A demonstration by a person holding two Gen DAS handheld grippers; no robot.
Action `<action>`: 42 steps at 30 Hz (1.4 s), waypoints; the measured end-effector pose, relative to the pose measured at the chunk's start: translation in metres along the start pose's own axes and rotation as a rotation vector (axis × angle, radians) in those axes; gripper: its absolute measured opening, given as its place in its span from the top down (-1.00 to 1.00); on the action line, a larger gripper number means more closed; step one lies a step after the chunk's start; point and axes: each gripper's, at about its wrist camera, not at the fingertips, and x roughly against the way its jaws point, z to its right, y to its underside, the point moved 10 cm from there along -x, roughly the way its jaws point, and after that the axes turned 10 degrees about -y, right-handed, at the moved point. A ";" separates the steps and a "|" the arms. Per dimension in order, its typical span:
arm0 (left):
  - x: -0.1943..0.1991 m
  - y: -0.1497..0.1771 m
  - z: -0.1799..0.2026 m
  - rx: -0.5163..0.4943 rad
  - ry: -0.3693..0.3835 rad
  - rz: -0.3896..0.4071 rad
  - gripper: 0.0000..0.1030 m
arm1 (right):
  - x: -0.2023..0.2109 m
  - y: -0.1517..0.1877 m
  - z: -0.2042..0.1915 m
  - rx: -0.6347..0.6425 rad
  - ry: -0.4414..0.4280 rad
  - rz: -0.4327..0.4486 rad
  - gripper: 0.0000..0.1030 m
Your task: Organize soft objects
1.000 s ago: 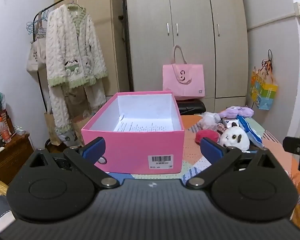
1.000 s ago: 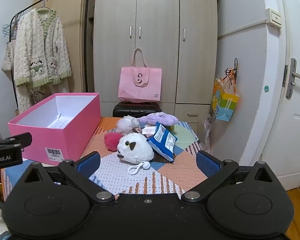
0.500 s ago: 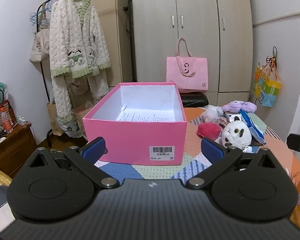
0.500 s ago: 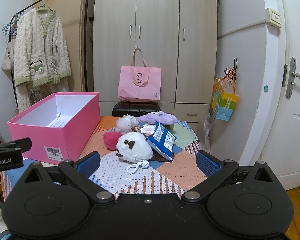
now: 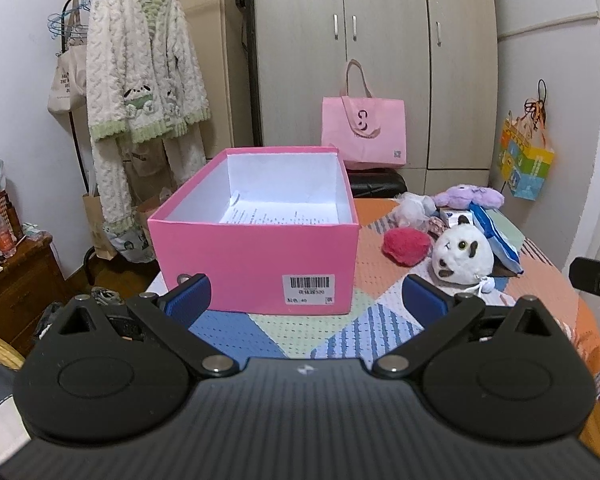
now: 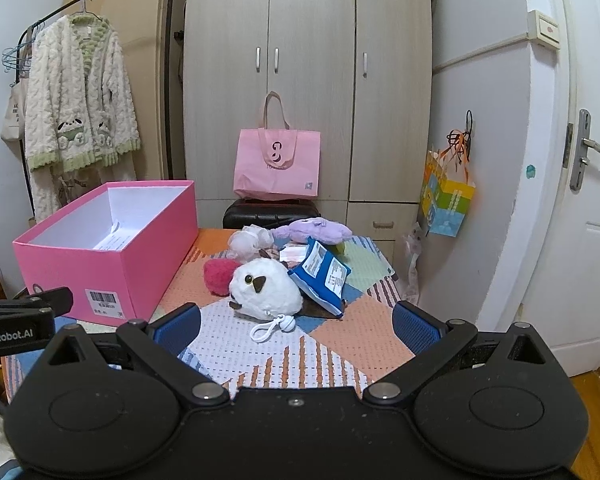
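Observation:
An open pink box (image 5: 256,256) (image 6: 100,264) with papers inside stands on the patchwork table (image 5: 260,336). To its right lies a pile of soft things: a white plush with a keyring (image 5: 464,258) (image 6: 266,290), a red plush (image 5: 406,245) (image 6: 219,276), a purple plush (image 5: 470,196) (image 6: 312,230), a pale fluffy one (image 6: 250,240) and a blue pouch (image 6: 320,276). My left gripper (image 5: 306,298) is open in front of the box. My right gripper (image 6: 296,324) is open, just short of the white plush. Neither holds anything.
A pink tote bag (image 6: 278,164) sits on a black case behind the table, before a wardrobe (image 6: 308,80). A fluffy cardigan (image 5: 140,80) hangs on a rack at left. A door (image 6: 588,200) and a colourful hanging bag (image 6: 446,200) are at right.
The left gripper has pulled back and risen a little, so the box looks lower and more of the table shows. The right gripper barely moved. Both stayed open.

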 end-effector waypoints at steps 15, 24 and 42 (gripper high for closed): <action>-0.004 0.005 0.004 0.014 0.056 -0.024 -1.00 | -0.002 0.005 0.004 -0.016 -0.002 -0.017 -1.00; -0.006 0.007 0.005 0.009 0.057 -0.036 -1.00 | -0.003 0.007 0.005 -0.013 -0.008 -0.022 -1.00; -0.001 -0.014 0.022 -0.006 0.176 -0.050 -1.00 | 0.004 -0.007 0.001 0.053 -0.165 0.005 -1.00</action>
